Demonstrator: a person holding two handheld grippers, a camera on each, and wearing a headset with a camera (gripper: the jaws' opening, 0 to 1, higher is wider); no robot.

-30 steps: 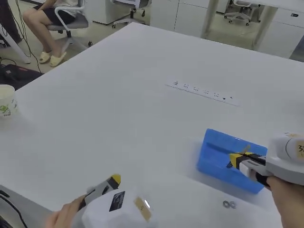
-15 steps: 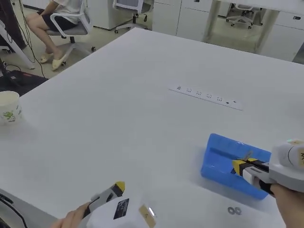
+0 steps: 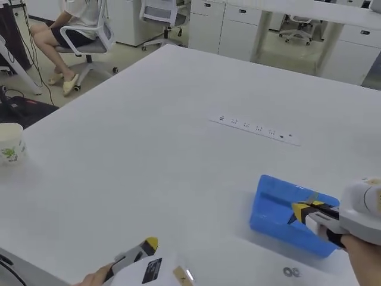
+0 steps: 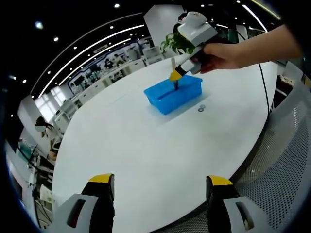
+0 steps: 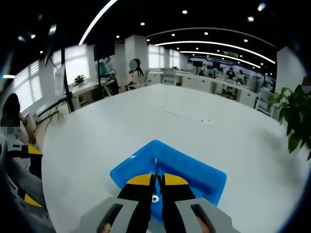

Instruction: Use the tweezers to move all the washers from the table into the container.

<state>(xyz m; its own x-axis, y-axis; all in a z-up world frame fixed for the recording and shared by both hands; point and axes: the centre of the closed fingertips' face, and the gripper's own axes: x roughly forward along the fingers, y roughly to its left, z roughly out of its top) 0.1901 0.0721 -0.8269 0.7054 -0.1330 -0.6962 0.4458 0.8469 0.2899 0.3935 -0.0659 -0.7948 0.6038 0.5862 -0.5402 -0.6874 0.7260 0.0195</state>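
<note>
Right gripper sat over the blue container at the near right of the white table. In the right gripper view its jaws were pressed together on thin tweezers, which pointed down into the container. A small ring showed between the jaws; could not tell whether it was a washer. Two washers lay touching each other on the table, on the near side of the container and apart from it. Left gripper hung at the near left edge with its jaws wide apart, holding nothing. Power strip lay far of the container, and a paper cup stood at the far left.
</note>
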